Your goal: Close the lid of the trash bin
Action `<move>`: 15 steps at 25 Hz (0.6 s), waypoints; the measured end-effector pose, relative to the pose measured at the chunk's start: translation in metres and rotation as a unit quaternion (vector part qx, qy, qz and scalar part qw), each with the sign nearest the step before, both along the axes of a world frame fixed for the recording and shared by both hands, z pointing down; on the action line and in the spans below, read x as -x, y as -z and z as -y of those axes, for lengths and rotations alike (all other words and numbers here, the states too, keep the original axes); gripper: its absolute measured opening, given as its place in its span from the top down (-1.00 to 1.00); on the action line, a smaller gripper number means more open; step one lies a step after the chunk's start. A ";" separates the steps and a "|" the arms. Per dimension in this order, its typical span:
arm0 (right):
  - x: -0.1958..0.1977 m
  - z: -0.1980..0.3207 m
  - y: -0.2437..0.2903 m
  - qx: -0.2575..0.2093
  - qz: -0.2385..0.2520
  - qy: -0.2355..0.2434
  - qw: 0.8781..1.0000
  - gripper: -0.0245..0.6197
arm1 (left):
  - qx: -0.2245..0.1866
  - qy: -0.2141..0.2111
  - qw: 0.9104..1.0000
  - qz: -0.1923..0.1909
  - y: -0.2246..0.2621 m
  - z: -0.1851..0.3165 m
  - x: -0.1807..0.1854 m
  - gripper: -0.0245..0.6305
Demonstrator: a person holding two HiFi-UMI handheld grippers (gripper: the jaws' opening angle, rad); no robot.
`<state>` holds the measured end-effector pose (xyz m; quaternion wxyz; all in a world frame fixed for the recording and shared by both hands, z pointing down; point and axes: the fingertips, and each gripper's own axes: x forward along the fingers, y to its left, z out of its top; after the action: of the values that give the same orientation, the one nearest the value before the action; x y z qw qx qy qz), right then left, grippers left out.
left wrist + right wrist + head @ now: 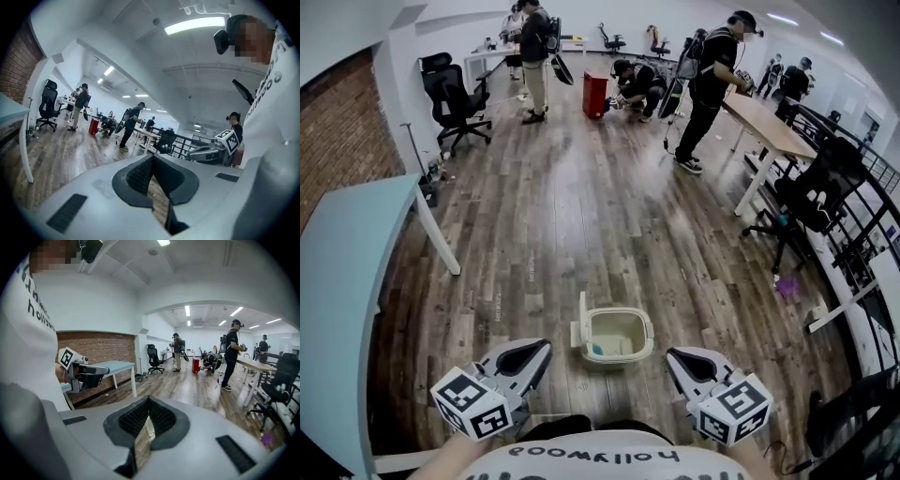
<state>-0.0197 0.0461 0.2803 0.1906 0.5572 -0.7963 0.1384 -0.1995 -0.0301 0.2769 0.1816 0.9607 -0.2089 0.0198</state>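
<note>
Cream trash bin [619, 360] on the wood floor [581, 216], lid [582, 317] standing open at its left. Left gripper [542, 349] and right gripper [673, 356] flank it without contact, jaws together, empty.

left gripper [534, 354]: grey, marker cube [472, 403] | right gripper [680, 362]: same | shirt [591, 461]: white, black lettering

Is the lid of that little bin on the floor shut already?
No, the lid stands up at the left edge of the bin, whose inside is open to view.
</note>
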 end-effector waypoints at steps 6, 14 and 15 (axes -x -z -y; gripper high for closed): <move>-0.001 0.007 0.003 0.004 -0.008 0.000 1.000 0.90 | 0.004 -0.002 1.000 0.002 -0.002 0.004 0.006 0.90; 0.002 0.023 -0.007 0.015 -0.009 0.009 1.000 0.90 | 0.010 0.003 1.000 0.007 -0.010 0.017 0.011 0.90; 0.002 0.024 -0.008 0.018 -0.008 0.010 1.000 0.90 | 0.010 0.004 1.000 0.008 -0.010 0.018 0.011 0.90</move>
<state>-0.0218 0.0223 0.2886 0.2078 0.5467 -0.7978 0.1462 -0.2100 -0.0481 0.2868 0.1898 0.9578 -0.2138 0.0290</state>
